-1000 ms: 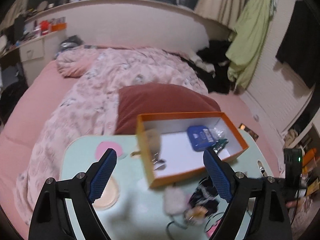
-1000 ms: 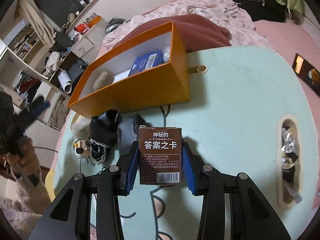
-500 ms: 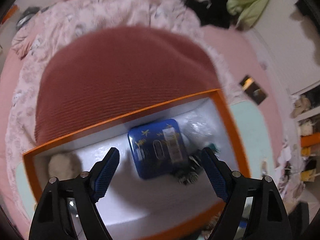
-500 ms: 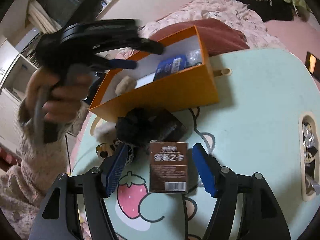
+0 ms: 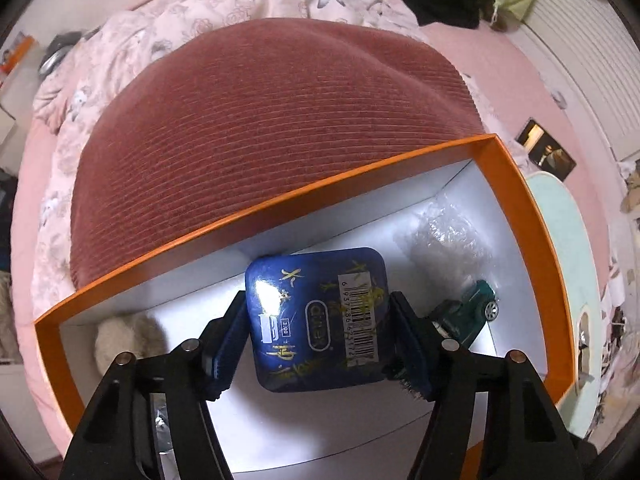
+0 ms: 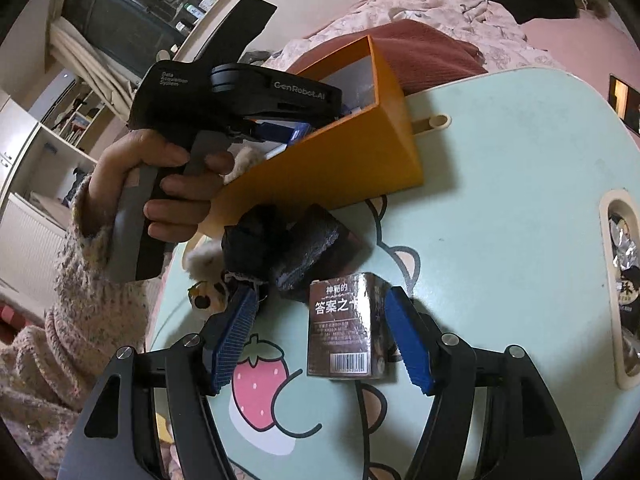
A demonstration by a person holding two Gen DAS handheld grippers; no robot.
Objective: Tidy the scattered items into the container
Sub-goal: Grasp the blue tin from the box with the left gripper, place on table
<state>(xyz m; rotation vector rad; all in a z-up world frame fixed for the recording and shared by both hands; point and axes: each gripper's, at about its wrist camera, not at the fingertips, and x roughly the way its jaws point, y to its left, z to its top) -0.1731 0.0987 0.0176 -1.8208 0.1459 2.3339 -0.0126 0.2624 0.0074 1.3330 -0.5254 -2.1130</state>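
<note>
Left gripper point(image 5: 318, 344): reaching inside the orange box point(image 5: 256, 210), its blue ribbed pads clamped on the two sides of the blue tin point(image 5: 318, 318)
Blue tin: glossy rounded-corner case with gold marks and a white barcode strip; its flat face is turned toward the left wrist camera, the barcode strip running from the near edge toward the far wall; its far edge sits close to the box's back wall
Orange box: open-topped card container, orange outside, white inside, straight thin rim; it stands on the pale green desk point(image 6: 520, 200) near the desk's far edge, with a dark red ribbed cushion point(image 5: 260, 120) just behind it
Inside the box: a green toy car point(image 5: 468, 314) and a crumpled clear plastic wrap point(image 5: 448, 236) in the right corner, a cream fluffy ball point(image 5: 124, 336) at the left end; bare white floor lies in the middle, below the tin
Right gripper point(image 6: 320, 334): fingers apart above the desk; the brown card box point(image 6: 346, 330) stands upright between them, nearer the right pad, though contact cannot be told
Brown card box: small rectangular carton, long axis vertical, printed face and barcode toward the right wrist camera
Beside it: a heap of black fabric point(image 6: 288, 244) and a small plush toy point(image 6: 208, 280) lie between the carton and the orange box's front wall
Open room: bare desk spreads to the right of the carton, up to a long slot point(image 6: 618, 280) near the desk's right edge
</note>
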